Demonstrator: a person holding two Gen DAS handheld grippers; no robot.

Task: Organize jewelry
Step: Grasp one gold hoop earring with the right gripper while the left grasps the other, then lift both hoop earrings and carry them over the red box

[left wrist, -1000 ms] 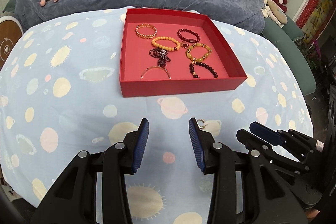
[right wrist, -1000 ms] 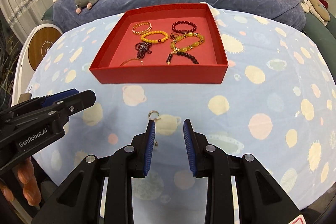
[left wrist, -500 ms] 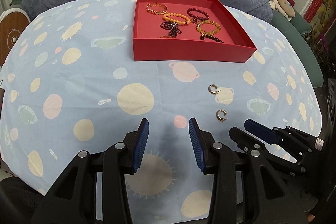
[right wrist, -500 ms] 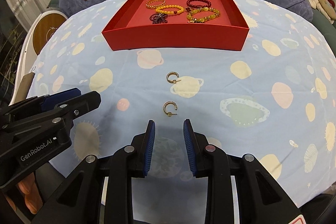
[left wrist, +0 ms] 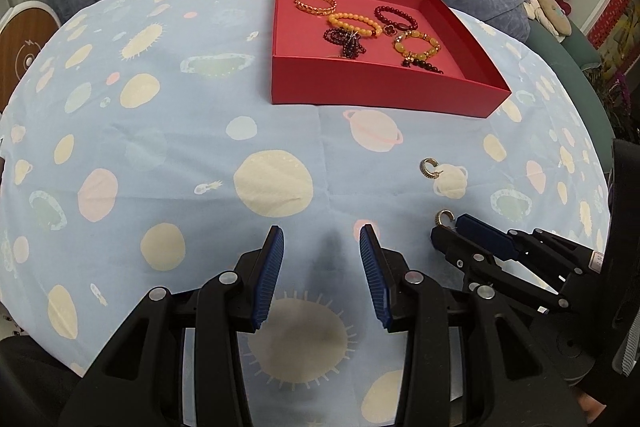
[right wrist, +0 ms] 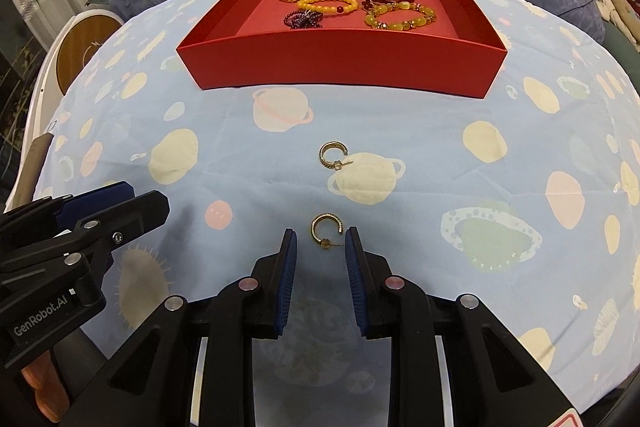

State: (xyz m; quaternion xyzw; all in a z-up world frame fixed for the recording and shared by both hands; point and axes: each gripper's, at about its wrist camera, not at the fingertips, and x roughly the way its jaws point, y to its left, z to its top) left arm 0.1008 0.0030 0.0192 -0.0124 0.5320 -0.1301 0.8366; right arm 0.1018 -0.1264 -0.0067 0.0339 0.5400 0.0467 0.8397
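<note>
Your left gripper (left wrist: 321, 233) hangs released over bare cloth (left wrist: 160, 147). Your right gripper (right wrist: 319, 241) is closing, pads not yet touching the near earring (right wrist: 326, 229) between them. Far earring (right wrist: 332, 155) lies before the red tray (right wrist: 340, 67).

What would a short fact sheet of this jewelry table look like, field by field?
Surface: blue planet-print tablecloth
Container: shallow red cardboard tray, holding beaded bracelets
Loose items: two small gold hoop earrings, near one, far one
Right gripper: jaws closing either side of near earring, not yet touching
Left gripper: open, empty
</note>
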